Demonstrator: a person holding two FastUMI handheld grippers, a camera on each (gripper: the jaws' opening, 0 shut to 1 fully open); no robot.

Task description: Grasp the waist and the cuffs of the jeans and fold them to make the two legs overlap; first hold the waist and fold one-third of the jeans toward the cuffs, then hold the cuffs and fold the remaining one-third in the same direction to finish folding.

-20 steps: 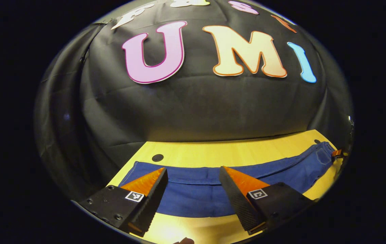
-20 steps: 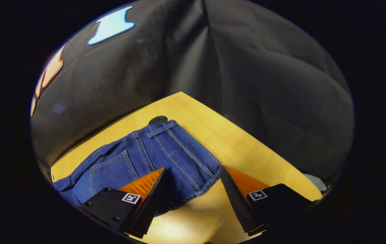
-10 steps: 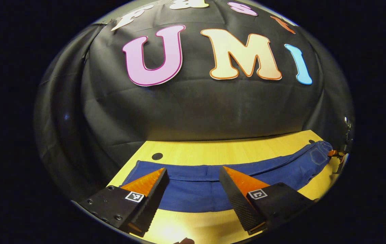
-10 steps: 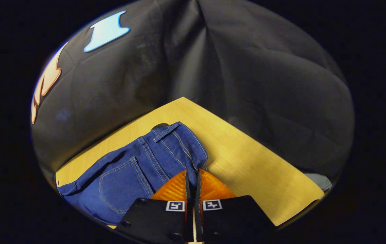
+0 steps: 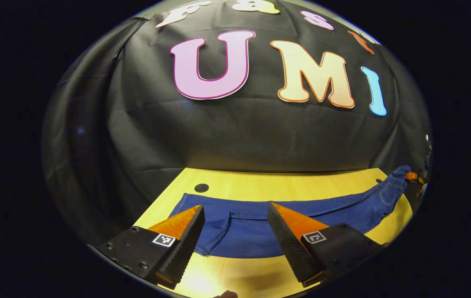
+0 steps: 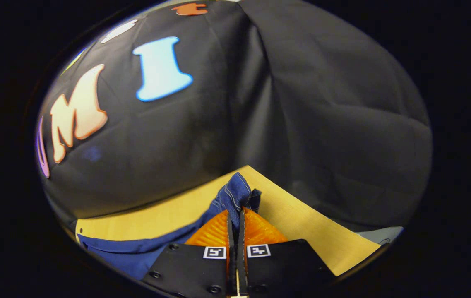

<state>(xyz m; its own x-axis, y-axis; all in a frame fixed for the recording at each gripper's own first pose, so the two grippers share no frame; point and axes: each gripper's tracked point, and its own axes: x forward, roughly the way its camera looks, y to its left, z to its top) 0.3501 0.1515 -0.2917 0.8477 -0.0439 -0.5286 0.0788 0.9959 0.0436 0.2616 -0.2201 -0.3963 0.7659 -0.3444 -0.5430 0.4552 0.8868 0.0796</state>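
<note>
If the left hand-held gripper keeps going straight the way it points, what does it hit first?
Probably the jeans lying on the table: the open left hand-held gripper points at the cuff end, though depth is unclear.

No legible text, brand or number is found on the jeans (image 5: 310, 215) or the counter (image 5: 285, 188). Small square black-and-white coded markers are noted on each gripper's finger mounts; no characters can be read from them.

Black cloth wall (image 5: 235, 136) behind and to the sides, creased, meeting in a fold at the corner (image 6: 256, 103). Light wood table (image 5: 285, 188), small dark hole (image 5: 201, 188) near its far edge. Bright glare on the near table edge.
</note>
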